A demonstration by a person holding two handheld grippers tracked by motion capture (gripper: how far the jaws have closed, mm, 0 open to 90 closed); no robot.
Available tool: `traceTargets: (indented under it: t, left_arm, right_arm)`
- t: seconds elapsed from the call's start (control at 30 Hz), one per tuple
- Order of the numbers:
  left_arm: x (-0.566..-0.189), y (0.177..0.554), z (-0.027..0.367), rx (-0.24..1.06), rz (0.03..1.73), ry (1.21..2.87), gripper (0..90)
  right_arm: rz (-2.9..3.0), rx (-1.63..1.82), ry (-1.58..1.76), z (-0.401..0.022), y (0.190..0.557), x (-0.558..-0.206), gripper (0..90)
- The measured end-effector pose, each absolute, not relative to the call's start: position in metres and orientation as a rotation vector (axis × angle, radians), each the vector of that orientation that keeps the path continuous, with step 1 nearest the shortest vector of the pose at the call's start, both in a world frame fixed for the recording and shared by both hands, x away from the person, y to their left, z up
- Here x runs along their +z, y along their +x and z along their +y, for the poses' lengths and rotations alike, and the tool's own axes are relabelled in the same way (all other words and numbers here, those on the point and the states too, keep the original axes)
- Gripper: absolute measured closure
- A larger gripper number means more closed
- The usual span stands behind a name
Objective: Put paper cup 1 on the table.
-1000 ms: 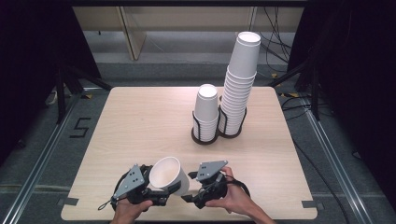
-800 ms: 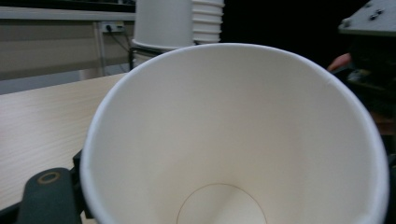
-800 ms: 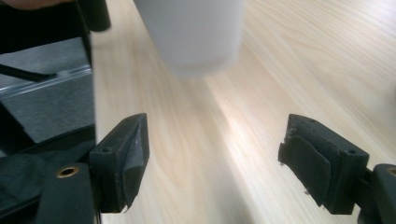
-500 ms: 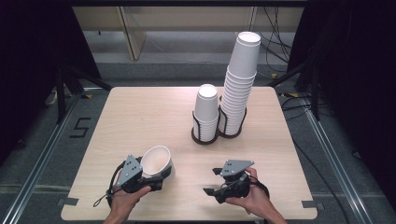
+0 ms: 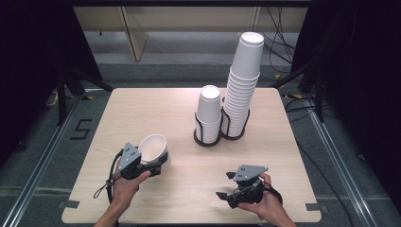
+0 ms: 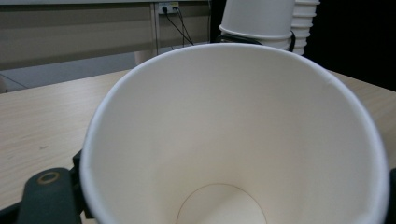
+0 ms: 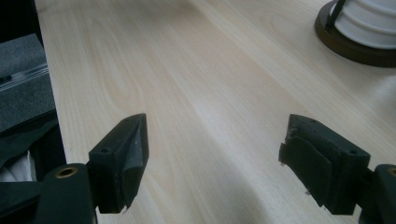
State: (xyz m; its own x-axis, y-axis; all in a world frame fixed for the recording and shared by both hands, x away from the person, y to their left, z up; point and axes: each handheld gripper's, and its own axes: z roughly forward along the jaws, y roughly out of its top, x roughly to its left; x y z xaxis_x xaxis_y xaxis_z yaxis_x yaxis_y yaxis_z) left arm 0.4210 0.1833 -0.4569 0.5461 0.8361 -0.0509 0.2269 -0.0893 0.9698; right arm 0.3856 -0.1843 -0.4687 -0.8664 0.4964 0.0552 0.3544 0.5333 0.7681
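Grey floor [image 5: 47,142], dark curtains [image 5: 33,71], wooden shelf [image 5: 189,19]

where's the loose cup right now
In the high view the cup is at the table's front left, tilted with its mouth up, held in the left gripper, left of and nearer than the two cup stacks.

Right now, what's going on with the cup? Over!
Left hand-held gripper shut on paper cup, mouth up. Right hand-held gripper open, nothing between jaws. Cup stacks stand apart on table.
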Motion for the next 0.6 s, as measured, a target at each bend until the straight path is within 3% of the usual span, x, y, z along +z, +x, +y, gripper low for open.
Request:
traceTargets:
  t: [0.6]
  left_arm:
    - [-0.461,0.493,0.189,0.725,1.06,1.609,16.3]
  right_arm:
    - [2.554,1.251,0.801,-0.204,0.384,-0.471,22.5]
